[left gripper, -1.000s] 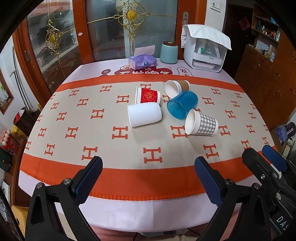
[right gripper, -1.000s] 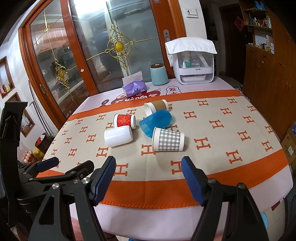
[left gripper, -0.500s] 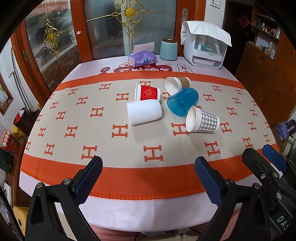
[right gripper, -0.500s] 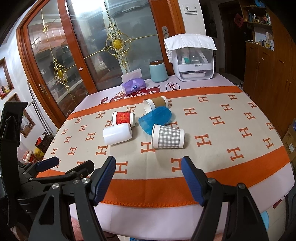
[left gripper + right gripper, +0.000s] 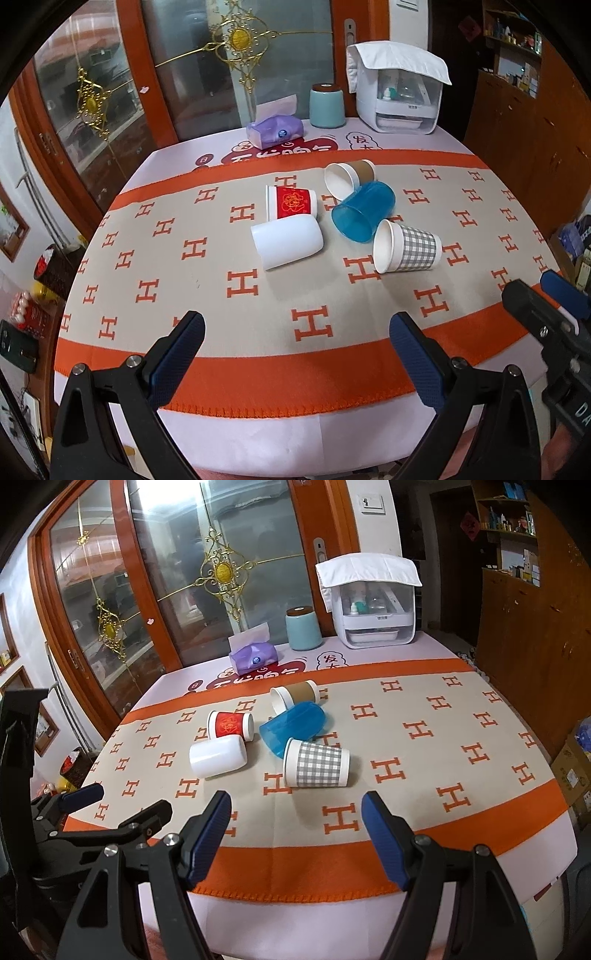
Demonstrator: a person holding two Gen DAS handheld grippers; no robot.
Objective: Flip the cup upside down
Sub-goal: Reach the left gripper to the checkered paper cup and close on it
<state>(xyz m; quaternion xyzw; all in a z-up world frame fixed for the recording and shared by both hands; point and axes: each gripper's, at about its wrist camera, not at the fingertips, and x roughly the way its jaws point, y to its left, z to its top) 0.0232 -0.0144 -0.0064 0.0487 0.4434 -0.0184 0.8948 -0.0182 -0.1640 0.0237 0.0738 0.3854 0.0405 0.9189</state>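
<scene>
Several cups lie on their sides in a cluster on the table: a white cup (image 5: 287, 241) (image 5: 218, 756), a red-banded cup (image 5: 291, 202) (image 5: 231, 725), a brown paper cup (image 5: 349, 174) (image 5: 294, 695), a blue translucent cup (image 5: 364, 211) (image 5: 293, 728) and a grey checked cup (image 5: 406, 246) (image 5: 316, 764). My left gripper (image 5: 295, 350) is open and empty over the near table edge. My right gripper (image 5: 295, 830) is open and empty, near the checked cup but apart from it. The left gripper also shows in the right wrist view (image 5: 110, 812).
A tablecloth with orange H marks (image 5: 147, 291) covers the table. At the far edge stand a purple tissue pack (image 5: 274, 129), a teal canister (image 5: 327, 106) and a white appliance under a cloth (image 5: 399, 92). Glass doors stand behind; wooden cabinets stand to the right.
Both grippers have moved slightly forward toward the cups, which look a little larger. Both stay open. The cups have not moved.
</scene>
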